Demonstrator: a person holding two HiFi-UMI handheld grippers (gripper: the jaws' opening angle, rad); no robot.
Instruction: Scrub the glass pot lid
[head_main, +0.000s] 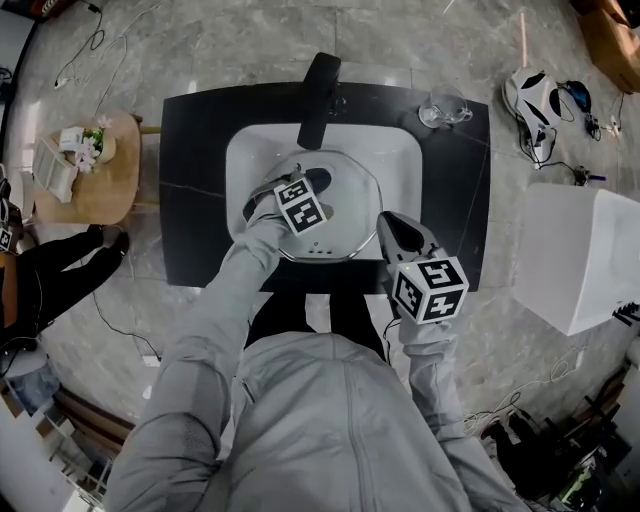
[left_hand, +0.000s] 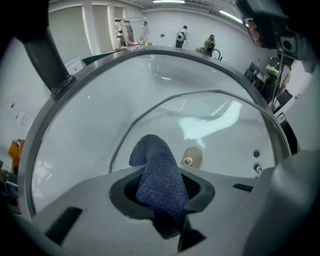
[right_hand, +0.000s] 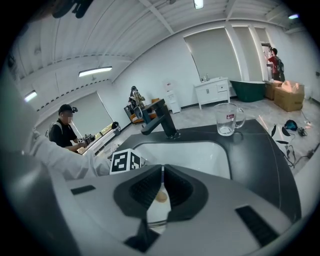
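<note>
The glass pot lid (head_main: 345, 215), with a steel rim, lies in the white sink (head_main: 400, 160). My left gripper (head_main: 298, 188) is over its middle, shut on a dark blue cloth (left_hand: 157, 170) that presses on the glass (left_hand: 100, 100). A tan knob (left_hand: 191, 157) shows just past the cloth. My right gripper (head_main: 386, 224) is at the lid's right edge. In the right gripper view its jaws (right_hand: 161, 172) are shut on the thin lid rim, and the knob (right_hand: 161, 196) shows in the gap below.
A black faucet (head_main: 318, 100) reaches over the sink from the back of the black counter (head_main: 200, 200). A glass mug (head_main: 443, 108) stands at the back right. A white box (head_main: 580, 255) is right of the counter, a round wooden table (head_main: 90, 190) left.
</note>
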